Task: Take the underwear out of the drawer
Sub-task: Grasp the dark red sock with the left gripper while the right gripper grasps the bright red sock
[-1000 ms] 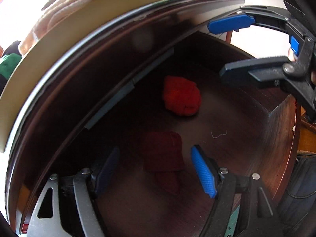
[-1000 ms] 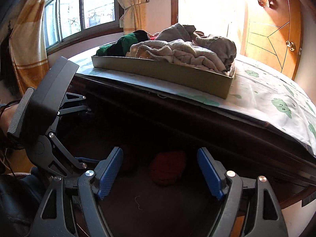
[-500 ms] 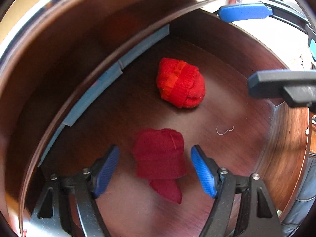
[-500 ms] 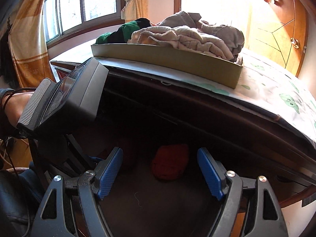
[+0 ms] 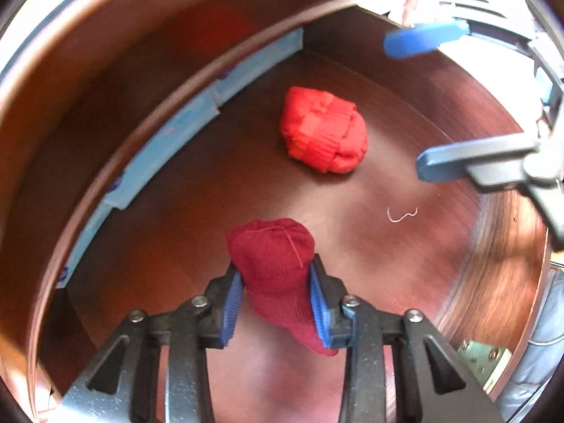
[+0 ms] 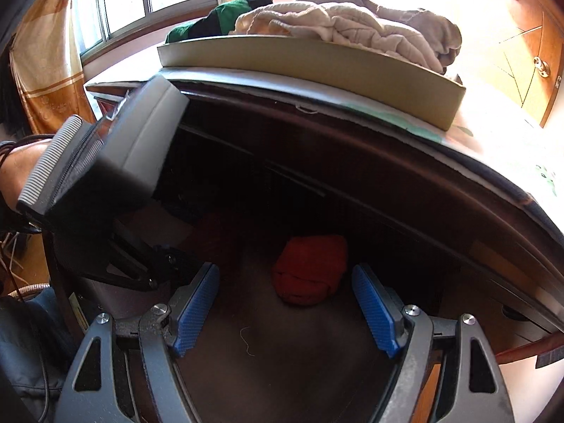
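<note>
In the left wrist view a dark red folded underwear [image 5: 271,250] lies on the floor of the open wooden drawer [image 5: 148,70]. My left gripper [image 5: 275,282] points down into the drawer; its jaws are closing and both blue pads press on the fabric's sides. Farther in sits a bright red rolled underwear [image 5: 324,128]. My right gripper [image 5: 440,105] hovers open at the drawer's right side. In the right wrist view, the right gripper [image 6: 283,271] stands open with the bright red roll [image 6: 310,268] framed beyond its fingers, not touched.
A cardboard tray [image 6: 317,67] piled with beige and green clothes rests on the dresser top above the drawer. Blue tape strips [image 5: 176,134] line the drawer's far wall. A loose thread [image 5: 402,214] lies on the floor. A window and curtain stand at left.
My left gripper sank into the drawer and its jaws came together onto the dark red underwear, bunching it. The right gripper tilted down toward the drawer, jaws as wide as before.
</note>
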Demonstrator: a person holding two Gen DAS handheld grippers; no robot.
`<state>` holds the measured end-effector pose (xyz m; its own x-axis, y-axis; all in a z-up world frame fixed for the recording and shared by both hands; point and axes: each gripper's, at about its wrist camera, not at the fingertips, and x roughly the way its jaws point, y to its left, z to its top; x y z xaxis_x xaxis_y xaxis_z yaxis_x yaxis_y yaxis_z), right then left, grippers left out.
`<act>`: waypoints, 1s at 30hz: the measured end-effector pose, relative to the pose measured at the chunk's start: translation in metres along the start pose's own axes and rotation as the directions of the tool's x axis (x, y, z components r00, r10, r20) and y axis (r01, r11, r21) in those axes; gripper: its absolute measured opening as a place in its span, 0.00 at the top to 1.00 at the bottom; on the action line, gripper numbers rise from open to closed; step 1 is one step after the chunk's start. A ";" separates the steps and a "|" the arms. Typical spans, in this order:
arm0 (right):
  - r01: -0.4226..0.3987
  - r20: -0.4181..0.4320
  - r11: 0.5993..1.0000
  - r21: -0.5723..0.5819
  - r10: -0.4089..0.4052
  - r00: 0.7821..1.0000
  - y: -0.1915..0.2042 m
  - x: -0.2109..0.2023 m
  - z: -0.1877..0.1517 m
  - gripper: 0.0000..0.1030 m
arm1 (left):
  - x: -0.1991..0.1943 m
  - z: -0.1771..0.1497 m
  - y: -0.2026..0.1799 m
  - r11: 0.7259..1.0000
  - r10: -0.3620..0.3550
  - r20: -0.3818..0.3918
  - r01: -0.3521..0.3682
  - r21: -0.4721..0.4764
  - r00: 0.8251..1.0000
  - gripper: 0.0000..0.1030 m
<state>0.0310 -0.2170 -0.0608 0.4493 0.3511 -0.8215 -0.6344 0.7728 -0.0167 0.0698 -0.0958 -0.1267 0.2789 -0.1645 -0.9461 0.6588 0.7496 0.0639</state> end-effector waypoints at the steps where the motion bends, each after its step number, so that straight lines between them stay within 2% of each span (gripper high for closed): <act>1: 0.002 -0.018 1.000 -0.008 -0.002 1.000 0.002 0.004 0.001 0.23 | -0.003 -0.002 0.000 1.000 -0.001 0.011 0.002 -0.013 1.000 0.67; 8: 0.023 -0.114 0.994 -0.111 -0.036 0.993 0.016 0.027 0.010 0.23 | -0.025 -0.023 0.021 0.991 -0.002 0.087 0.013 -0.133 0.996 0.67; 15: 0.028 -0.176 0.976 -0.216 -0.067 0.982 0.035 0.051 0.022 0.23 | -0.026 -0.044 0.043 0.973 -0.029 0.137 0.059 -0.223 0.990 0.67; 22: 0.082 -0.203 0.954 -0.288 -0.144 0.968 0.051 0.076 0.029 0.23 | -0.037 -0.049 0.054 0.961 -0.045 0.180 0.092 -0.261 0.983 0.67; 27: 0.095 -0.224 0.946 -0.309 -0.170 0.960 0.056 0.093 0.033 0.23 | -0.043 -0.049 0.056 0.955 -0.050 0.197 0.104 -0.279 0.979 0.67; 30: 0.097 -0.246 0.948 -0.303 -0.177 0.953 0.056 0.103 0.035 0.30 | -0.047 -0.050 0.060 0.950 -0.053 0.203 0.112 -0.292 0.978 0.67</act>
<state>0.0641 -0.1188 -0.1263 0.3853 0.0678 -0.9203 -0.7484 0.6064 -0.2687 0.0607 -0.0110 -0.0944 0.3797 -0.3303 -0.8642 0.4530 0.8808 -0.1376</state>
